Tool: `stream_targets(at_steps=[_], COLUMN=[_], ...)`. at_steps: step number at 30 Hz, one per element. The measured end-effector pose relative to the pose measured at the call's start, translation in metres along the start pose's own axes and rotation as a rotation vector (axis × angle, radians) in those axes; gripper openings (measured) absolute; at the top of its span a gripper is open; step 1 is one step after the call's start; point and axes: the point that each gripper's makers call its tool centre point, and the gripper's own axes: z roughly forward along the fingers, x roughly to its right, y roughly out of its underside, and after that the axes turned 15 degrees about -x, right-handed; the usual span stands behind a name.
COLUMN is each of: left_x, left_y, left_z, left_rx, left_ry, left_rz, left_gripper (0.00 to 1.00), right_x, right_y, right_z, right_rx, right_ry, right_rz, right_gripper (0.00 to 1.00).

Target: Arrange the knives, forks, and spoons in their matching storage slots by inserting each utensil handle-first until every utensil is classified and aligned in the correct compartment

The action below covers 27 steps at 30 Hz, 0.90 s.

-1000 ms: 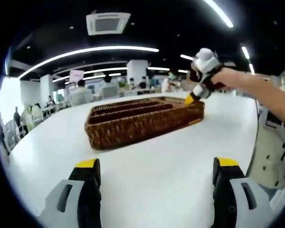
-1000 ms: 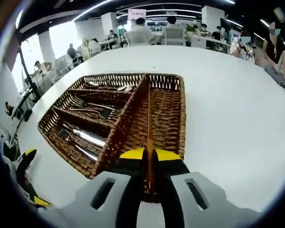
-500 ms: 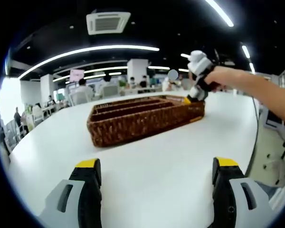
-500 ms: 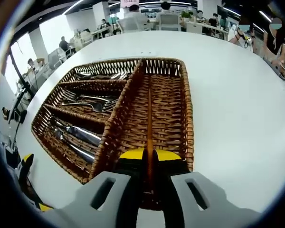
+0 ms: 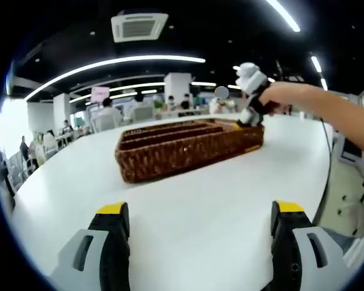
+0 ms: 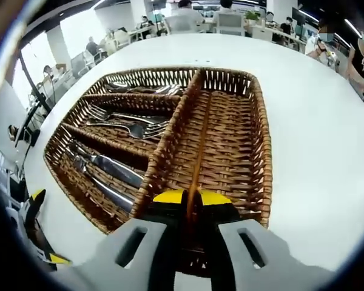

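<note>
A wicker basket (image 6: 264,151) has three narrow slots on its left and one wide compartment on its right. Spoons (image 6: 141,89) lie in the far slot, forks (image 6: 124,125) in the middle one, knives (image 6: 107,172) in the near one. My right gripper (image 6: 192,197) is shut on a thin brown stick-like utensil (image 6: 200,148), which points out over the wide compartment. In the left gripper view the basket (image 5: 188,150) sits mid-table, with the right gripper (image 5: 247,116) held by a hand above its right end. My left gripper (image 5: 200,209) is open over bare table, holding nothing.
The white table (image 5: 218,200) stretches wide around the basket. The left gripper's yellow tips (image 6: 35,197) show at the lower left of the right gripper view. People sit at tables (image 5: 115,118) far behind. An arm (image 5: 327,115) reaches in from the right.
The right gripper has moved forward and lower over the basket's near end with the stick still in it. The left gripper's jaws stay open, and its view has shifted slightly.
</note>
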Motion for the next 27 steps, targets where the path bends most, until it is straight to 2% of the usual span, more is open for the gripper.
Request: stream_targets(at_steps=[6,10,16,17,18,20,22,23,24,26,27], left_x=[-0.002,-0.002,-0.001,-0.001,-0.001,0.000,0.000,-0.002,-0.003,-0.004,-0.004], left_y=[-0.002,0.001,-0.001,-0.001,-0.001,-0.001,0.001,0.003,0.003,0.004,0.003], left_z=[-0.003,-0.002,-0.004,-0.004,-0.005,-0.005,-0.002,-0.001,-0.001,-0.001,-0.003], left_rx=[0.014,-0.002,0.011,0.012,0.011,0.013,0.011,0.005,0.004,0.005,0.012], left_ry=[-0.008,-0.012,-0.004,-0.005,-0.006,-0.004,0.007,0.007,0.005,0.002,0.001], left_rz=[-0.004,0.002,-0.019,-0.021,-0.022,-0.026,-0.036,-0.043,-0.046,-0.049,-0.055], left_gripper=[0.98,0.97,0.98,0.98,0.98,0.98,0.98,0.98,0.99,0.98,0.98], right_x=[-0.005,-0.005,-0.008,-0.011,-0.011,-0.020,-0.018,-0.021,-0.021,-0.020,-0.020], right_y=[0.000,0.001,-0.008,-0.011,-0.013,-0.012,-0.016,-0.017,-0.019,-0.014,-0.012], right_z=[-0.001,-0.004,-0.012,-0.015,-0.017,-0.019,-0.025,-0.028,-0.032,-0.033,-0.036], right_rx=[0.009,0.034,0.157,0.191,0.218,0.242,0.315,0.347,0.390,0.381,0.401], right_ry=[-0.019,-0.030,-0.017,-0.020,-0.018,-0.039,-0.003,-0.015,-0.024,-0.029,-0.029], right_rz=[-0.010,-0.009,-0.110,-0.171,-0.159,-0.308,-0.347,-0.380,-0.373,-0.380,-0.393], right_gripper=[0.07,0.08,0.17,0.18,0.18,0.15,0.15,0.16,0.17,0.19,0.22])
